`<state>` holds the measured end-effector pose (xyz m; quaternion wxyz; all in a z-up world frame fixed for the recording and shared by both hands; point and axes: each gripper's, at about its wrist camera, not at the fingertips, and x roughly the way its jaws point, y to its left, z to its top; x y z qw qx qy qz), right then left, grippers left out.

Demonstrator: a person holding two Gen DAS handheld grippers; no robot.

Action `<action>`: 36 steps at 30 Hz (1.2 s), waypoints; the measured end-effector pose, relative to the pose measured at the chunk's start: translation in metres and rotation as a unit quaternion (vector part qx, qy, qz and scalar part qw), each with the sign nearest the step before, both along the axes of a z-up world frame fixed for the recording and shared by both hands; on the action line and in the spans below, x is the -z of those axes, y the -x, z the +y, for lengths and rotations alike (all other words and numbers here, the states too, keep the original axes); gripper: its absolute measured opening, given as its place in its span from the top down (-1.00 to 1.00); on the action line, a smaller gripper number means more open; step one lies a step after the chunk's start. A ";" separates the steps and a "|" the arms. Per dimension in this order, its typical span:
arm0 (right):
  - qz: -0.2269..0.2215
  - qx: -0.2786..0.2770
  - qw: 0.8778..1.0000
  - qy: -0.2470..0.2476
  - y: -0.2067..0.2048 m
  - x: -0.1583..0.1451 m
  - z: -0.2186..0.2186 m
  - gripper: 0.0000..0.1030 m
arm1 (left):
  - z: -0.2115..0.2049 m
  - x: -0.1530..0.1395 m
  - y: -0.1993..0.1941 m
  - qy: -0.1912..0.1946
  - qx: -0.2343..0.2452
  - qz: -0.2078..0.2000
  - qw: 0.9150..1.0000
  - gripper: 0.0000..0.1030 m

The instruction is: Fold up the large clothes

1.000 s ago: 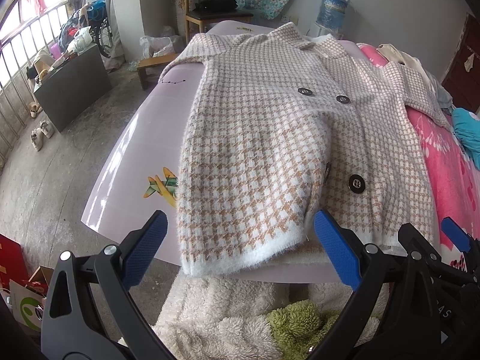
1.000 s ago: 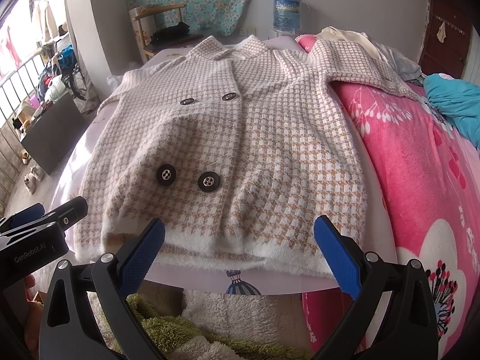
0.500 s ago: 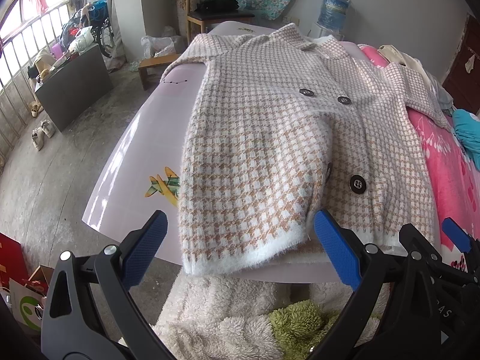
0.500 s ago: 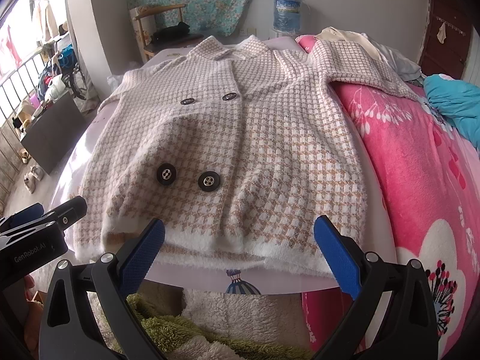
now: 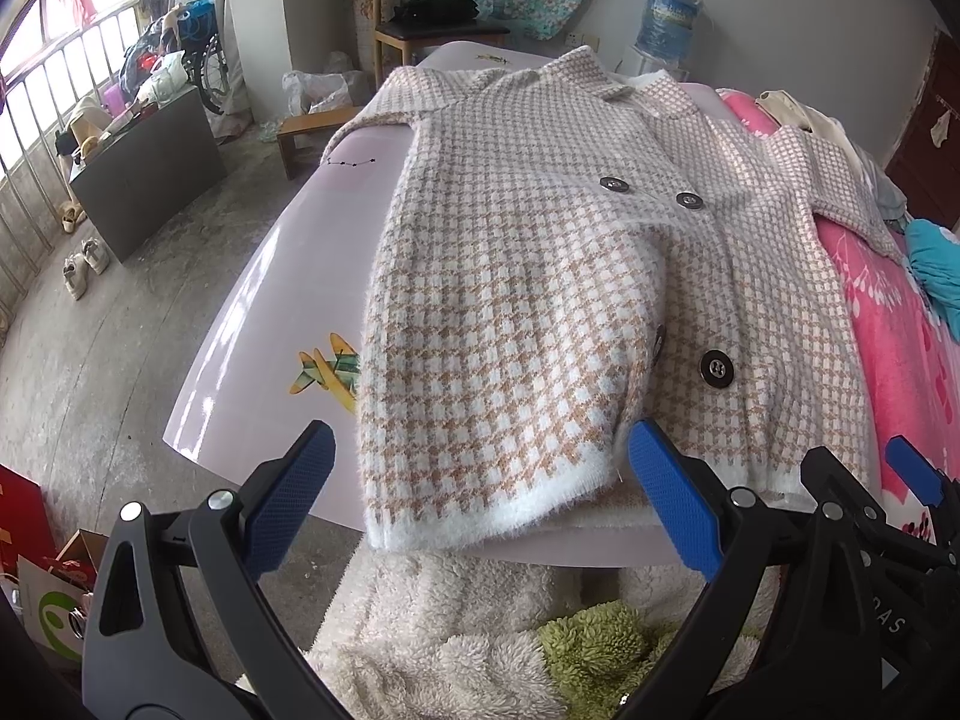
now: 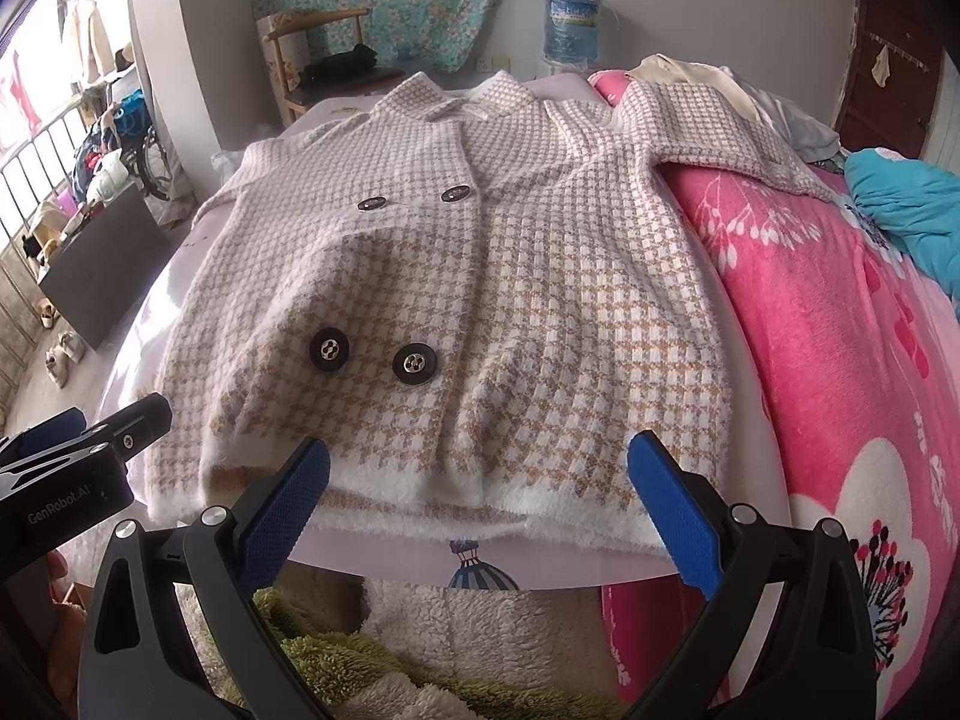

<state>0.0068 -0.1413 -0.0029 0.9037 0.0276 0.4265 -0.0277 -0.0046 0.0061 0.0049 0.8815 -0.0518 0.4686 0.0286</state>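
Hovering at the near edge of the bed (image 5: 258,324), both tongs are spread wide and grasp nothing. On the left, the left tongs (image 5: 477,501) sit just short of the coat (image 5: 516,276) hem, framing its left corner, which hangs a little over the bed's lilac sheet. The coat lies face up and buttoned, collar at the far end, left sleeve dropping off the far left side, right sleeve stretched onto the pink blanket (image 6: 840,360). Further right, the right tongs (image 6: 477,501) face the middle-to-right stretch of the white hem, not touching it.

By my reading, folding has not begun; this is the approach to the first grasp. Next, each tongs would need to push forward onto the hem, clench on both layers of the thick knit, then lift together toward the collar.
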 end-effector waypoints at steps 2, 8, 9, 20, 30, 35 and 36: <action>0.001 0.000 1.000 0.000 -0.001 0.001 -0.001 -0.88 | 0.000 0.000 0.000 0.000 -0.001 0.000 1.000 -0.84; -0.001 -0.001 1.000 0.000 -0.004 0.002 0.000 -0.88 | 0.002 0.000 -0.003 -0.001 -0.005 -0.001 1.000 -0.84; 0.000 -0.002 1.000 0.000 -0.005 0.002 0.000 -0.88 | 0.003 0.000 -0.003 -0.001 -0.006 -0.001 1.000 -0.84; -0.004 0.003 1.000 0.011 -0.019 -0.008 0.005 -0.88 | 0.010 -0.004 -0.015 0.001 -0.006 -0.005 1.000 -0.84; -0.013 0.001 1.000 0.025 -0.034 -0.026 0.012 -0.88 | 0.020 -0.003 -0.039 0.022 -0.015 -0.002 1.000 -0.84; -0.028 0.005 0.999 0.020 -0.049 -0.037 0.015 -0.88 | 0.032 -0.007 -0.052 0.019 -0.018 -0.007 1.000 -0.84; -0.034 0.006 0.999 0.020 -0.052 -0.040 0.016 -0.88 | 0.035 -0.008 -0.055 0.015 -0.021 -0.011 1.000 -0.84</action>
